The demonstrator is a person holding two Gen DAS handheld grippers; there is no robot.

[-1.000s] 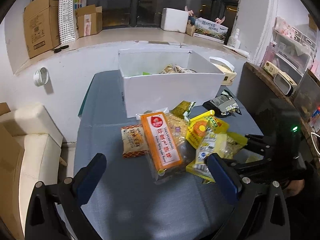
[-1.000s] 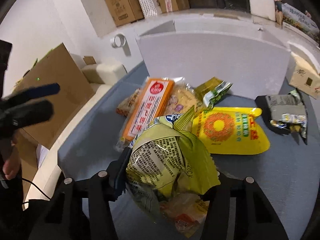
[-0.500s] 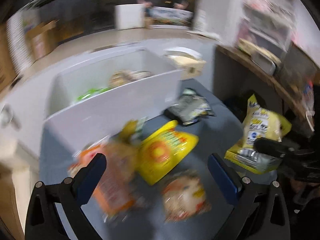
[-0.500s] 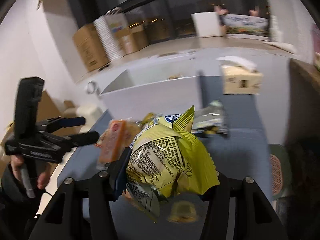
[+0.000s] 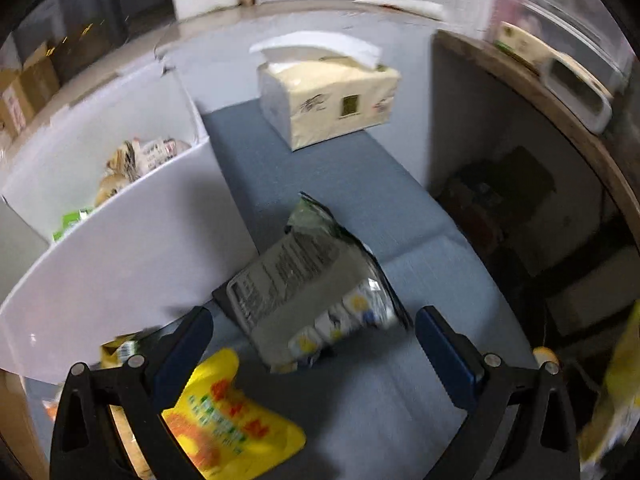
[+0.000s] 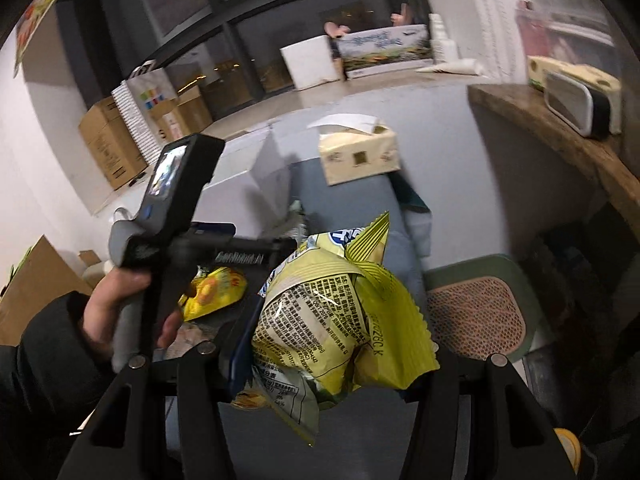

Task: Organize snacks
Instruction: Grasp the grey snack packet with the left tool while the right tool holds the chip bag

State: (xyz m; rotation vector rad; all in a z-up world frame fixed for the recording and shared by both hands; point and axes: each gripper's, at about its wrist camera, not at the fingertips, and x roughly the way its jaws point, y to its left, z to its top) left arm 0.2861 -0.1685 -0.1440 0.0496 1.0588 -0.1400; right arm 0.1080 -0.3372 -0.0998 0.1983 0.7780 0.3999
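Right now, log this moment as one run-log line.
right gripper: shut on yellow-green snack bag, lifted | left gripper: open, empty, over grey snack bag | white box: holds some snacks

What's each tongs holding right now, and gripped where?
Right tongs: shut on the yellow-green snack bag, pinched across its crumpled middle. Left tongs: open, nothing held.

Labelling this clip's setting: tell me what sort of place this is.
Probably a lived-in home room or small office, at night: a tissue box on a blue-covered table, stacked cardboard cartons on a ledge under dark windows.
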